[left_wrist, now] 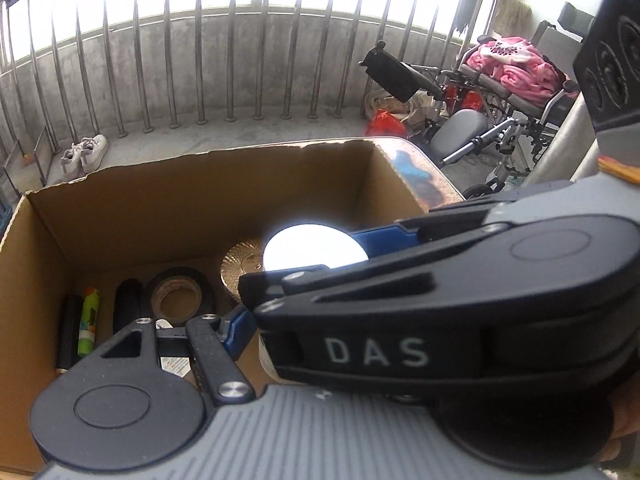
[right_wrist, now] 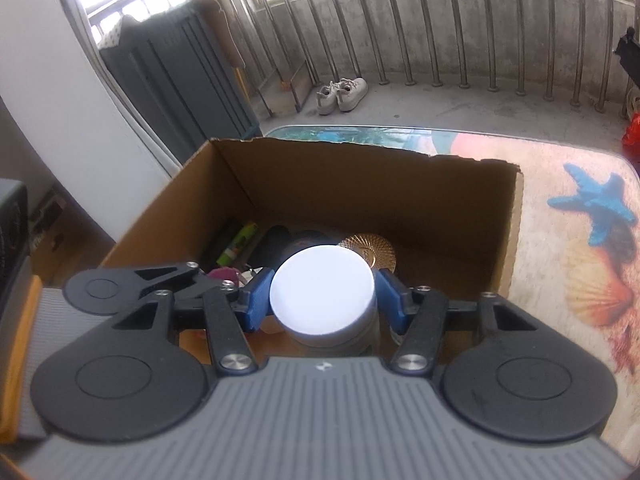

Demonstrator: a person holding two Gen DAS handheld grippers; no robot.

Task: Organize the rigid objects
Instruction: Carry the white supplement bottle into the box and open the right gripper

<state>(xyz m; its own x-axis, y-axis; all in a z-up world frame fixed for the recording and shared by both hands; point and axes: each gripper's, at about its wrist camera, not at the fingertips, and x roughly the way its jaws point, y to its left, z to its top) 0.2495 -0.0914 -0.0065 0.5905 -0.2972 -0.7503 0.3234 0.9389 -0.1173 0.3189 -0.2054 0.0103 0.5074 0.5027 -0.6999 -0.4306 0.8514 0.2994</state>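
Pinched between the blue pads (right_wrist: pixel 256 300) of the right gripper (right_wrist: pixel 323 300): white-lidded jar (right_wrist: pixel 323 294), held upright by its lid rim, hung over the near side of the cardboard box (right_wrist: pixel 460 216), apparently for lowering into the bare patch by the near-right corner. Already on the box floor, packed toward the left wall and probably to spare room: black tape roll (left_wrist: pixel 179 292), green marker (left_wrist: pixel 89 316), gold ribbed disc (left_wrist: pixel 240 268). Left gripper (left_wrist: pixel 200 328) low at the near edge, mostly hidden behind the right one, spread or pressed together impossible to tell.
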